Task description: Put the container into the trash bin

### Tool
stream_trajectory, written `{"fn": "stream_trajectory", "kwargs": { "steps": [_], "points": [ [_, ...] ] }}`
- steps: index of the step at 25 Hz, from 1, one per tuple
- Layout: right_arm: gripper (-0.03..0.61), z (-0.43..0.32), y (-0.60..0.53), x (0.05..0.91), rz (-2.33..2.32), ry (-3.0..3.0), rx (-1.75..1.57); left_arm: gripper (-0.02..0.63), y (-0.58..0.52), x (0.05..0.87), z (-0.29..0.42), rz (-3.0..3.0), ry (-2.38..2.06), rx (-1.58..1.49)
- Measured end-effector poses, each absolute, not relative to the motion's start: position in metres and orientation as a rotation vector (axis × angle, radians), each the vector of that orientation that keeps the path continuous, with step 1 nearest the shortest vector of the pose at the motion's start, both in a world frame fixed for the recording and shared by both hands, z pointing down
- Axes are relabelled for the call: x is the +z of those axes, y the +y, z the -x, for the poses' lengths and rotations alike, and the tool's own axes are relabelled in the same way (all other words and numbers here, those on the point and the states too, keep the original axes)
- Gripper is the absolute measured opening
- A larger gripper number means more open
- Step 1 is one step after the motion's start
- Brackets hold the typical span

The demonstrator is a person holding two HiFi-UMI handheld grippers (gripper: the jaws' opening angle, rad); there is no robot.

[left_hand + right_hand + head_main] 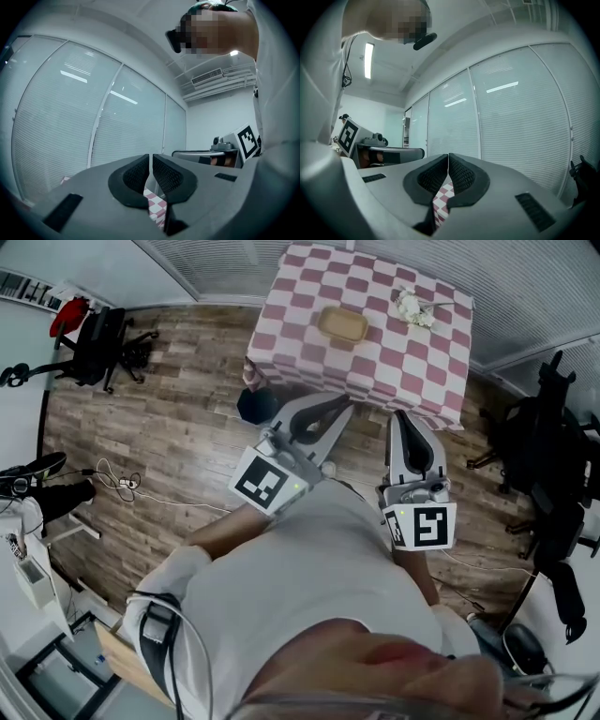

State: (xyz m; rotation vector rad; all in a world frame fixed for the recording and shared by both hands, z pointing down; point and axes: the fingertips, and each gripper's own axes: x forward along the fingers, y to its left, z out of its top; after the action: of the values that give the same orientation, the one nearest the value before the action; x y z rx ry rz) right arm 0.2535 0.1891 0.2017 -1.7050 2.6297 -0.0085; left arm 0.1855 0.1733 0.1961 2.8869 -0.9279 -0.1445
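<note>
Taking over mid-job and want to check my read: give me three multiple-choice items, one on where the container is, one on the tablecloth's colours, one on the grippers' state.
1. Where is the tan container?
A) on the tablecloth
B) on the floor
C) in a gripper

2. The tablecloth's checks are:
A) blue and white
B) pink and white
C) green and yellow

3. The left gripper and right gripper are:
A) both wide open
B) both shut, holding nothing
C) both shut on the container

Answers:
1 A: the head view shows it lying on the cloth, ahead of both grippers.
2 B: pink and white squares cover the cloth.
3 B: each gripper view shows the pads all but meeting, with only the cloth visible beyond them.
</note>
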Motion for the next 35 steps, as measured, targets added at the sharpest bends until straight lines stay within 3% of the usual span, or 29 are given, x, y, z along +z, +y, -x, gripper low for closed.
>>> {"fn": "stream_trajectory", "kwargs": {
  "steps": [13, 35],
  "points": [
    [0.031, -0.248, 0.123, 0.205, 1.705, 2.629, -0.023, 0.05, 0.108, 0.197, -0.187, -2.89, -0.904, -0.151],
    [0.031, -0.166, -0.066, 0.21, 1.78, 2.641, -0.035, 0.05, -0.074, 0.205, -0.109, -2.875, -0.799, -0.154]
  ]
}}
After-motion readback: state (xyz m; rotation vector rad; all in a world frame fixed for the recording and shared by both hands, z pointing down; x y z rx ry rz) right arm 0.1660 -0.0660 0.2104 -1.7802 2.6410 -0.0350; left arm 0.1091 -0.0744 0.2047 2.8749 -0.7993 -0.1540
